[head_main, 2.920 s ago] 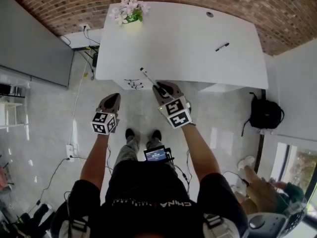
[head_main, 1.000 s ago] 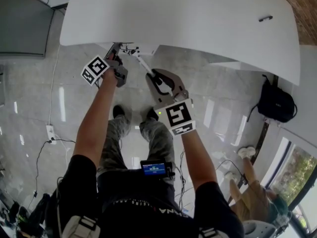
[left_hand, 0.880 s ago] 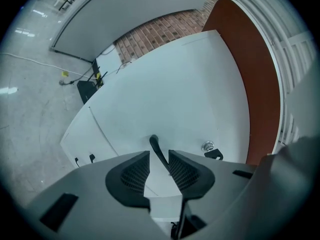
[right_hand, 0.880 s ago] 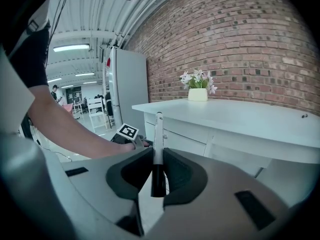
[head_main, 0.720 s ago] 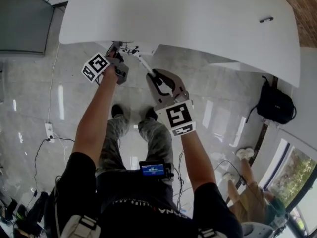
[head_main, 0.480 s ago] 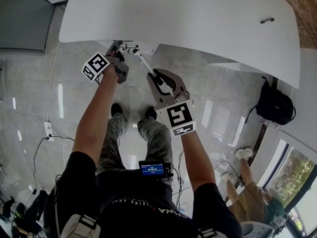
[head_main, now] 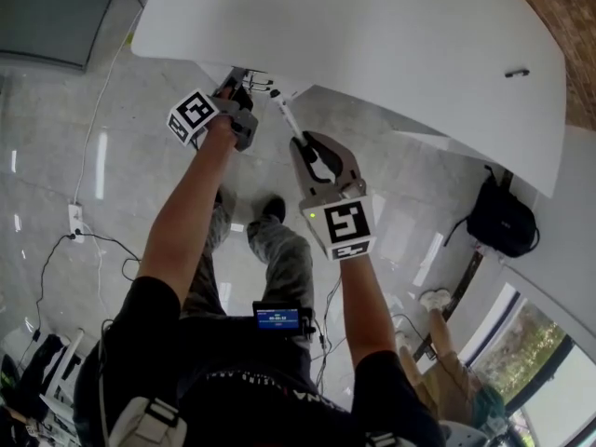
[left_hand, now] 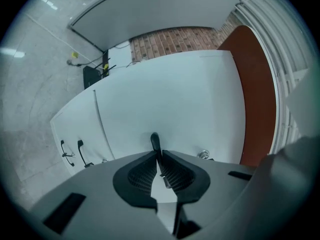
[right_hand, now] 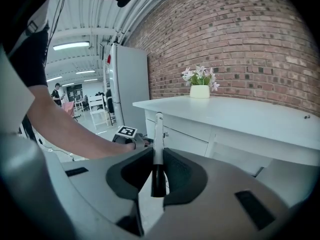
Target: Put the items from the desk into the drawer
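My left gripper (head_main: 242, 89) reaches under the white desk (head_main: 372, 26) to the drawer front (left_hand: 165, 99). Its jaws have just been closing, and they now pinch the dark drawer handle (left_hand: 155, 140) between the pads, as the left gripper (left_hand: 158, 155) view shows. To its right, a little back from the desk edge, my right gripper (head_main: 315, 156) is shut on a white pen with a black end (head_main: 287, 119). The pen (right_hand: 158, 139) stands upright between the right gripper (right_hand: 158, 156) pads. A second dark pen (head_main: 517, 73) lies on the desk at the far right.
A pot of white flowers (right_hand: 200, 86) stands on the desk by the brick wall. Two more dark handles (left_hand: 72, 153) and a small metal lock (left_hand: 202, 155) sit on the cabinet front. A black backpack (head_main: 501, 220) lies on the floor at the right.
The left gripper rose from beside the person's legs to the drawer front and stays there. The right gripper keeps the pen. The head view has shifted slightly.
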{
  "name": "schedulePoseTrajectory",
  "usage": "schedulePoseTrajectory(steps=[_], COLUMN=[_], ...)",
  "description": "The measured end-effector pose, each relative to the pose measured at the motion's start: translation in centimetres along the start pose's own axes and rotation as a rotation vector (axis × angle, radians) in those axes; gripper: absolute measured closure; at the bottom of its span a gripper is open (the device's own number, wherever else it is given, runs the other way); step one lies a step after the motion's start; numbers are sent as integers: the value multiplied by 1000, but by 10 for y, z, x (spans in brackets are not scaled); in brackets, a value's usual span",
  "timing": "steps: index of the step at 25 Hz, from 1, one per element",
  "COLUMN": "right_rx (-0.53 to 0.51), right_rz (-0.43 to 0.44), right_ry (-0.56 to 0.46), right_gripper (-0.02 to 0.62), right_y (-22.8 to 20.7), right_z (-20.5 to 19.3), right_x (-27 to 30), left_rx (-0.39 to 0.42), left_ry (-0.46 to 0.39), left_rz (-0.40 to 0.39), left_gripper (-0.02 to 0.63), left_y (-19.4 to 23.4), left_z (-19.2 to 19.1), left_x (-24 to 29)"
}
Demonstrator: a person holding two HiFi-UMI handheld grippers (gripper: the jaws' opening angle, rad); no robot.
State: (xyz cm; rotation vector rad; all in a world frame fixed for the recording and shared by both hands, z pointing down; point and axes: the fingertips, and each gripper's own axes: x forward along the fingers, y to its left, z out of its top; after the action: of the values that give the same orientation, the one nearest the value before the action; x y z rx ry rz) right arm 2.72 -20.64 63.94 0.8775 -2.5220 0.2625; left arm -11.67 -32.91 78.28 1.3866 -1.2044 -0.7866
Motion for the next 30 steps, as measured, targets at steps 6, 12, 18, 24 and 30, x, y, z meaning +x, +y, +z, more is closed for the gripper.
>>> schedulePoseTrajectory(steps=[6,12,18,24,30], right_rx=[7,21,26,25,25], right_rz=[-13,-14,-24,-22,-18], right_ry=[-1,15,9,14,20], right_gripper=[523,523,523,523,523], right_y=[-3,-6,-4,-4,1], right_z=[3,1,0,-2,-2], right_x=[3,3,4,6,6], left_rx=[-118,-117,-119,-138,-138], left_ry=[-20,-17,-10,-6,11], left_rz=[-68,-95,-137,-202,-217], left_gripper=[577,577,578,578,578], left_y=[5,0,-2,-9,-9], left_z=[0,-1,-1,-5,-11], left_x=[1,5,1,-10,-30])
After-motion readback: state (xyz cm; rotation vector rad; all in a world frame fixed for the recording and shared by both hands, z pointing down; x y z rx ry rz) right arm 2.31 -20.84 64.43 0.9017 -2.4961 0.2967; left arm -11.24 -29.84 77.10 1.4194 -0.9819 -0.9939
